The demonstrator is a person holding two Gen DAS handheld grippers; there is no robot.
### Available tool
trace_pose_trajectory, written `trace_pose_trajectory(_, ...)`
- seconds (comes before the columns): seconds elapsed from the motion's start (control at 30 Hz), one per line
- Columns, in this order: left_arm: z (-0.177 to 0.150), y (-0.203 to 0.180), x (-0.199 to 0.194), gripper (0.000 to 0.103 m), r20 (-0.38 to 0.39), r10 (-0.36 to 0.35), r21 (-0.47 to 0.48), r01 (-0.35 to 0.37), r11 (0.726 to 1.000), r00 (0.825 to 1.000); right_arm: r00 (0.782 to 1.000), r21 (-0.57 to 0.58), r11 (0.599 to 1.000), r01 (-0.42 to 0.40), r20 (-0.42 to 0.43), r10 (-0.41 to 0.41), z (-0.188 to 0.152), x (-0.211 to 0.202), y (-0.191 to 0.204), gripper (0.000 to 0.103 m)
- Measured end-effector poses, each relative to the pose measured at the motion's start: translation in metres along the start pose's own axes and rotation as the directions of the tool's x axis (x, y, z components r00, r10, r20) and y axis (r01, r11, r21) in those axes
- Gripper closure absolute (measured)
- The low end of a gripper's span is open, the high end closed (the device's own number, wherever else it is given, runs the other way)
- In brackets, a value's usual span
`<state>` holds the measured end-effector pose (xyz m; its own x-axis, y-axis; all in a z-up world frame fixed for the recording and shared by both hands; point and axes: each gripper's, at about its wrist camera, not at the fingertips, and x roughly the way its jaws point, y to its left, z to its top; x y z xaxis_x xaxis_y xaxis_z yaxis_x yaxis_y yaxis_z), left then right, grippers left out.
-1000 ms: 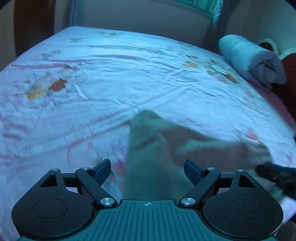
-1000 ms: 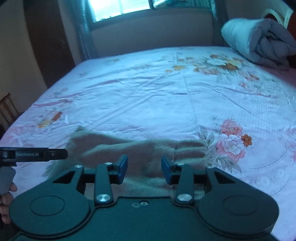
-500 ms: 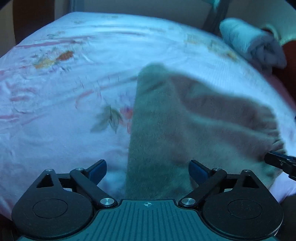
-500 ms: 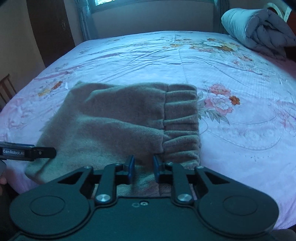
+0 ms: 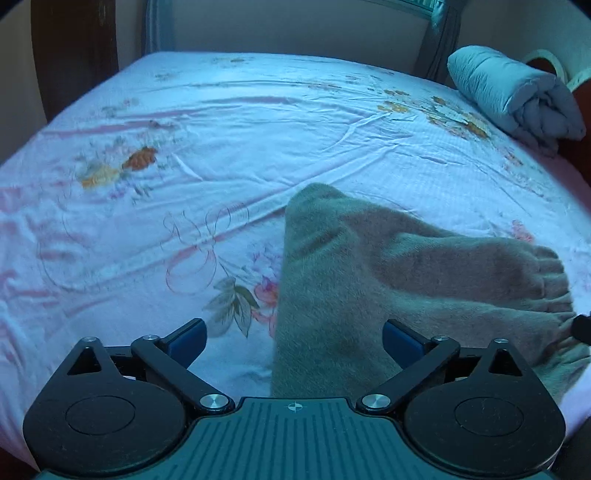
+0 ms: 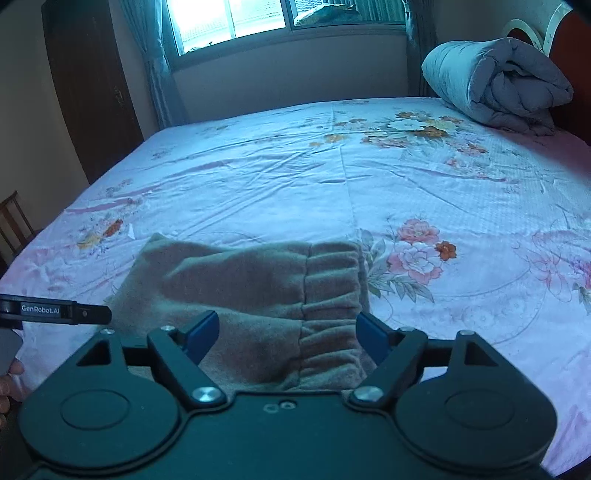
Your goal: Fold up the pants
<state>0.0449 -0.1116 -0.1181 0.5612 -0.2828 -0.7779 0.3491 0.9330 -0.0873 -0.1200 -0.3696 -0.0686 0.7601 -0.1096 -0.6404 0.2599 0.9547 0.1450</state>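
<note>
Both tongs, left [image 5: 293, 341] and right [image 6: 288, 332], gape empty; fleece pants [image 6: 258, 291] lie folded just ahead, seemingly finished.

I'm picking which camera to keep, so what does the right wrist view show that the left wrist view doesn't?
Only the right wrist view shows the window, the dark wardrobe, a chair at the left edge, and the pants' gathered waistband face on. Only the left wrist view shows the pants' left edge running down between the open left gripper. Both show the pants, the floral sheet, the rolled quilt, and open jaws; the right gripper holds nothing.
</note>
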Motion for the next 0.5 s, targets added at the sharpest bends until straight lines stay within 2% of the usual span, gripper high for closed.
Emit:
trace_pose_trajectory(0.1,0.003,-0.002,0.005,0.0,-0.01,0.003,0.001,-0.003,1.0,1.0,1.0,0.018,1.0,0.016,-0.007,-0.016,0.003,0.004,-0.008,0.016)
trace_pose_trajectory(0.27,0.003,-0.009,0.016,0.0,-0.026,0.012,0.025,-0.011,1.0,1.0,0.998,0.069,0.997,0.021,-0.06,-0.017,0.005,0.019,-0.025,0.015)
trace_pose_trajectory(0.5,-0.005,-0.016,0.034,0.0,-0.069,0.01,0.048,-0.006,0.999,0.998,0.988,0.174,0.985,0.005,-0.156,0.022,-0.003,0.044,-0.049,0.015)
